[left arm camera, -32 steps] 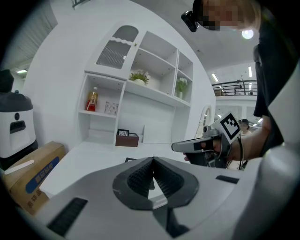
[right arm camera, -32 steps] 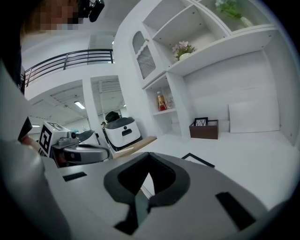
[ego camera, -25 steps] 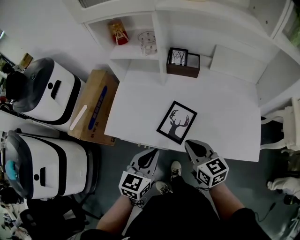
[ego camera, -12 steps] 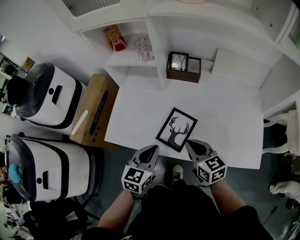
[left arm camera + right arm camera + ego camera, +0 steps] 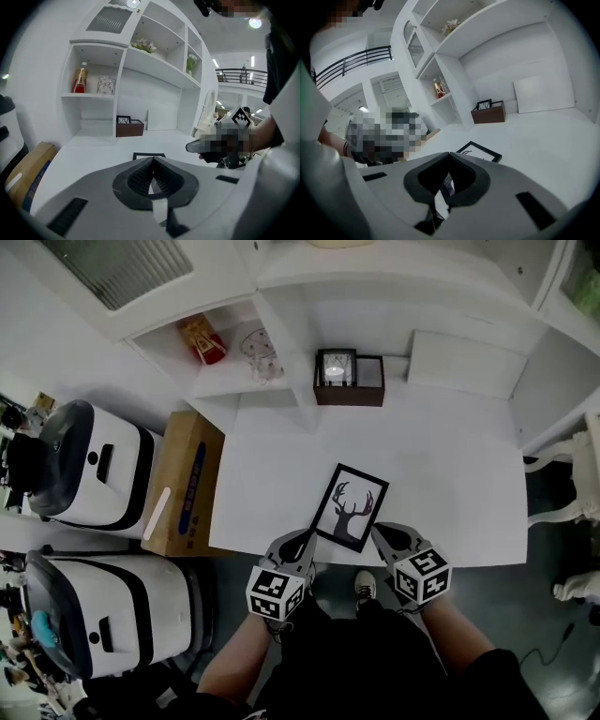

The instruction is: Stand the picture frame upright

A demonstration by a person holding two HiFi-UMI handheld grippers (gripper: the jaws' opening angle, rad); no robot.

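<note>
A black picture frame (image 5: pixel 350 508) with a deer silhouette lies flat on the white desk (image 5: pixel 450 474), near its front edge. The frame's far edge (image 5: pixel 148 154) peeks over the left jaws, and its corner (image 5: pixel 480 150) shows past the right jaws. My left gripper (image 5: pixel 304 542) sits at the frame's near left corner, shut and empty. My right gripper (image 5: pixel 382 532) sits just off the frame's near right corner, shut too, with nothing in it. Neither visibly holds the frame.
A brown box (image 5: pixel 349 381) holding a small framed picture stands at the desk's back under white shelves. A red bottle (image 5: pixel 202 339) and a glass (image 5: pixel 256 348) sit in a shelf niche. A cardboard carton (image 5: pixel 181 486) and two white machines (image 5: pixel 89 465) stand left of the desk.
Both grippers have moved forward to the desk's front edge, closing in on the near corners of the frame. The frame has not shifted on the desk.
</note>
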